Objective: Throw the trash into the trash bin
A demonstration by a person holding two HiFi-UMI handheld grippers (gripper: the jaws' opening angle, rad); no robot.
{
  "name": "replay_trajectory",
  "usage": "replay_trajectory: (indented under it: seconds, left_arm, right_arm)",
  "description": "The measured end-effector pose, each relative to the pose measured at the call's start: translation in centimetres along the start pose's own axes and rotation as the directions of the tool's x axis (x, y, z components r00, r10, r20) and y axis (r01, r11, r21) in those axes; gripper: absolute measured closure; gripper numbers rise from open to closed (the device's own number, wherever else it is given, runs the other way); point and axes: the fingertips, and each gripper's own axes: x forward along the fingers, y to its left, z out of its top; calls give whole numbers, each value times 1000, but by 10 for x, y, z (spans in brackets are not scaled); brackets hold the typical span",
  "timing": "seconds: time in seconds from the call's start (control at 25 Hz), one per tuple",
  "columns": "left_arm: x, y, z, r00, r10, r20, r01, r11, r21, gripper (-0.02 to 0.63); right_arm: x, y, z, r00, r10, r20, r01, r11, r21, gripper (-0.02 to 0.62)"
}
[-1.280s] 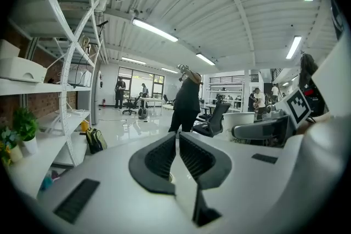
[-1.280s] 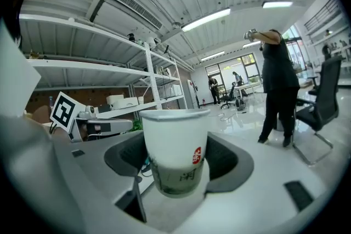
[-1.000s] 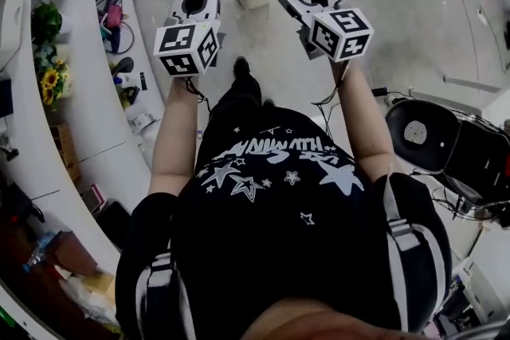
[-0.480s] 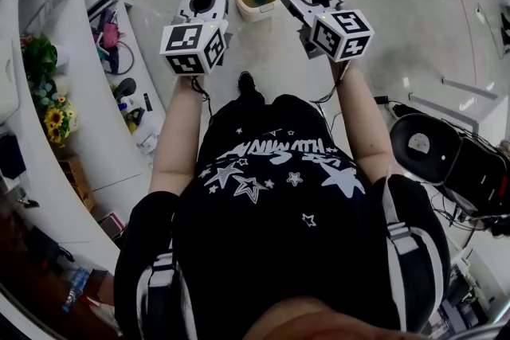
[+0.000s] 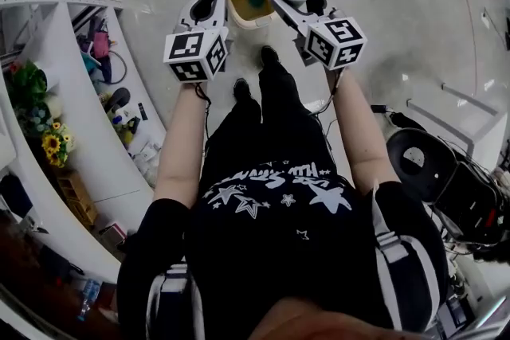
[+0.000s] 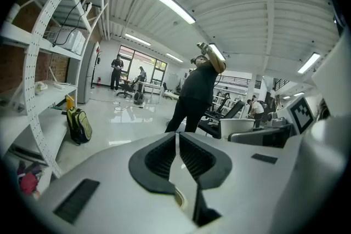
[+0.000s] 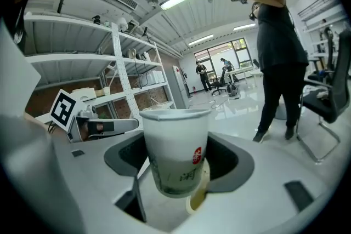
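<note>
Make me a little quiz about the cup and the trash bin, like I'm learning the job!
1. True or false: the left gripper holds the paper cup.
2. Pick one. The lid of the trash bin is: A) open, B) closed, C) lying on the floor.
3. Fill the gap: the paper cup sits between the jaws of the ____ gripper.

Key:
1. False. Its jaws are together, with nothing between them.
2. A.
3. Right. The right gripper grips it, close by the bin but not in it yet.
</note>
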Motion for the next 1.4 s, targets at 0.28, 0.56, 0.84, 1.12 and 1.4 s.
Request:
replay_trajectory:
  seconds: [0.28,0.56,0.84,1.12,1.4]
  left_arm:
    - [53,19,-41,997,57,-53,-58,998,-19,575]
    - [68,36,-111,985,113,-130,-125,988,-94,575]
    - [73,51,-183,966,135,-221,-164,979,-119,575]
    - [78,67,-237,946,147,-290,-191,973,-128,575]
    - [81,82,-263,933,158,-324,-211,968,-135,575]
  right_arm:
    - [51,-43,-38,997,40,-63,-37,998,51,279]
    - [77,-55,-104,982,91,-167,-73,991,108,279]
    - [92,-65,-167,968,69,-243,-47,994,96,280]
    - [114,-76,-214,952,88,-292,-51,990,134,280]
    - [135,-89,-241,940,79,-332,-35,990,138,279]
